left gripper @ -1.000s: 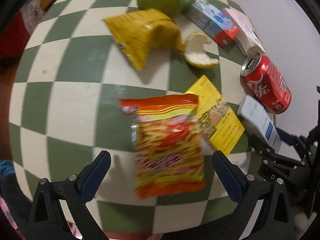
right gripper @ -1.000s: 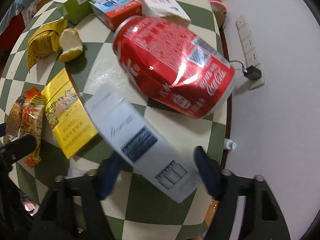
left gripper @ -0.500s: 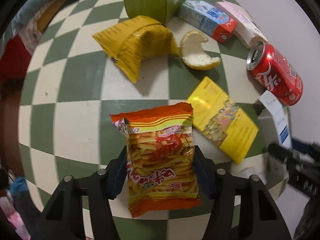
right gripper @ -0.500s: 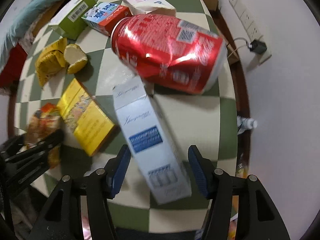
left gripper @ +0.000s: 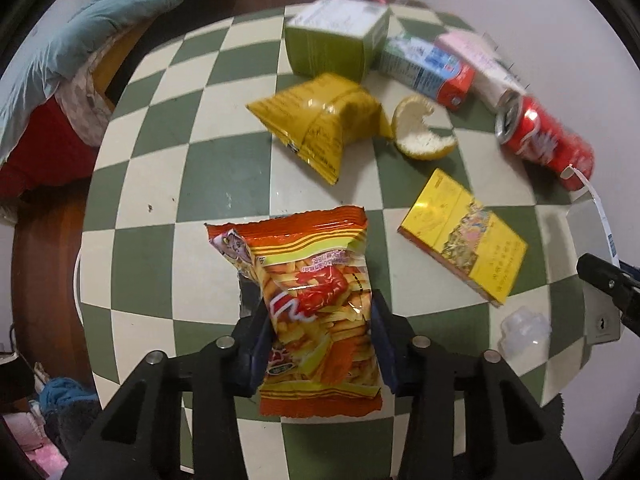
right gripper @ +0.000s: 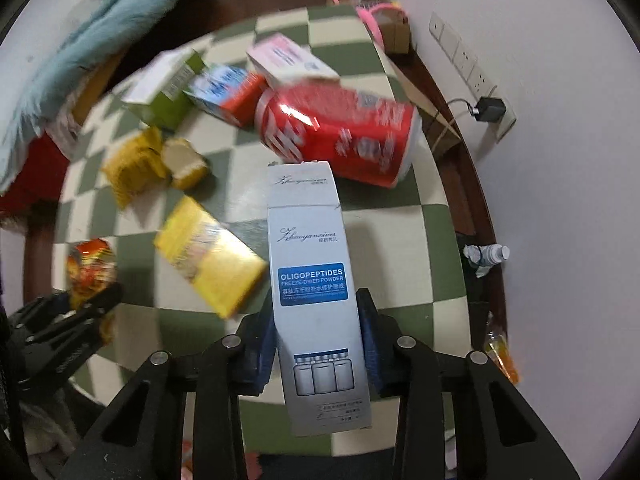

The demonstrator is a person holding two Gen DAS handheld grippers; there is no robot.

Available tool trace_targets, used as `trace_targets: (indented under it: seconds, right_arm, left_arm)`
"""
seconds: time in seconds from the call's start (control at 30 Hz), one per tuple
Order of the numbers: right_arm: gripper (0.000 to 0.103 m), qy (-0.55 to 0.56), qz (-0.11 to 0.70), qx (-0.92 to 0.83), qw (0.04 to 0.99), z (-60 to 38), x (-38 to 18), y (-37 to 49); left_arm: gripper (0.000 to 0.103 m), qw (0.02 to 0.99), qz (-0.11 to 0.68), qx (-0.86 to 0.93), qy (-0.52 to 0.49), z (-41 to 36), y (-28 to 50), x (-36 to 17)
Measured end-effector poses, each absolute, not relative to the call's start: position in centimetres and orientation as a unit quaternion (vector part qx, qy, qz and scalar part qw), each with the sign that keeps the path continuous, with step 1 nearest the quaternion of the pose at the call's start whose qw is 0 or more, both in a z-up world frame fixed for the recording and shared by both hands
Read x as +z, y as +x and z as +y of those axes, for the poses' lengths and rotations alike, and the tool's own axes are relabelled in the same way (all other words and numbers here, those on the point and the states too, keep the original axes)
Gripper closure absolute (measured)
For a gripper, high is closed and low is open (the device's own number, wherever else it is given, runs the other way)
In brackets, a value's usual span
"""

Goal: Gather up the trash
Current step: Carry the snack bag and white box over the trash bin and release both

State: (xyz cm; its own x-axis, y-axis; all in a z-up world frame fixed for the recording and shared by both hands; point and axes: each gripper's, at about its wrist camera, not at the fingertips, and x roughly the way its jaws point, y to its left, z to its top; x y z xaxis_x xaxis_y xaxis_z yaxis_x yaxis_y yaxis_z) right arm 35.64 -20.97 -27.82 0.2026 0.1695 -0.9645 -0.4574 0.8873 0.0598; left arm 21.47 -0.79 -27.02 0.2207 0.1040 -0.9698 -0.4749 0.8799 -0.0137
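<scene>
My left gripper (left gripper: 320, 344) is shut on an orange snack bag (left gripper: 312, 300) and holds it above the green-and-cream checked table (left gripper: 160, 200). My right gripper (right gripper: 316, 344) is shut on a tall white box with a blue label (right gripper: 312, 280), lifted off the table. The bag also shows in the right wrist view (right gripper: 90, 268), and the white box shows at the right edge of the left wrist view (left gripper: 588, 232). On the table lie a red cola can (right gripper: 340, 132), a yellow flat box (left gripper: 464, 236), a yellow wrapper (left gripper: 320, 120) and a citrus peel (left gripper: 420, 128).
At the table's far side stand a green carton (left gripper: 332, 40), a blue-and-red carton (left gripper: 428, 68) and a pink-and-white box (right gripper: 288, 60). A clear plastic lump (left gripper: 524, 328) lies near the front right edge. A wall (right gripper: 560, 240) with sockets is on the right, a bed (left gripper: 80, 20) on the left.
Both grippers have closed from open onto their items and lifted them: the left on the snack bag, the right on the white box. Both cameras have risen away from the table.
</scene>
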Motion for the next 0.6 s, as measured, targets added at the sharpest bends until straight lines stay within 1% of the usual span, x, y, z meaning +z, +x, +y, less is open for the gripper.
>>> trace_targets:
  seconds: [0.17,0.23,0.27,0.33,0.37,0.4,0.47,0.6]
  right_arm:
    - [0.065,-0.101,0.573,0.225,0.781,-18.3,-23.6,32.6]
    - [0.065,-0.094,0.564,0.234,0.786,-17.4,-22.2,31.1]
    - [0.065,-0.091,0.558,0.240,0.789,-16.9,-21.6,30.4]
    - [0.065,-0.082,0.549,0.254,0.792,-15.7,-20.5,29.1]
    - [0.065,-0.076,0.544,0.262,0.793,-14.7,-19.9,28.1]
    - [0.065,-0.072,0.542,0.268,0.794,-13.9,-19.6,27.4]
    - [0.065,-0.062,0.537,0.285,0.792,-11.7,-19.1,25.7]
    - [0.065,-0.053,0.536,0.325,0.778,-6.9,-19.1,22.3]
  left_arm:
    - [0.065,0.789,0.562,0.190,-0.161,-0.1,19.8,-24.1]
    - [0.065,0.800,0.545,0.193,-0.162,-0.1,19.3,-24.4]
    - [0.065,0.807,0.534,0.195,-0.162,0.1,18.4,-23.0]
    - [0.065,0.816,0.518,0.198,-0.160,2.7,18.8,-22.7]
    - [0.065,0.822,0.507,0.203,-0.160,3.3,17.7,-21.4]
    - [0.065,0.826,0.500,0.207,-0.161,5.2,17.5,-21.7]
    - [0.065,0.832,0.483,0.218,-0.164,7.2,15.4,-19.8]
    - [0.065,0.835,0.464,0.245,-0.166,11.6,11.4,-17.6]
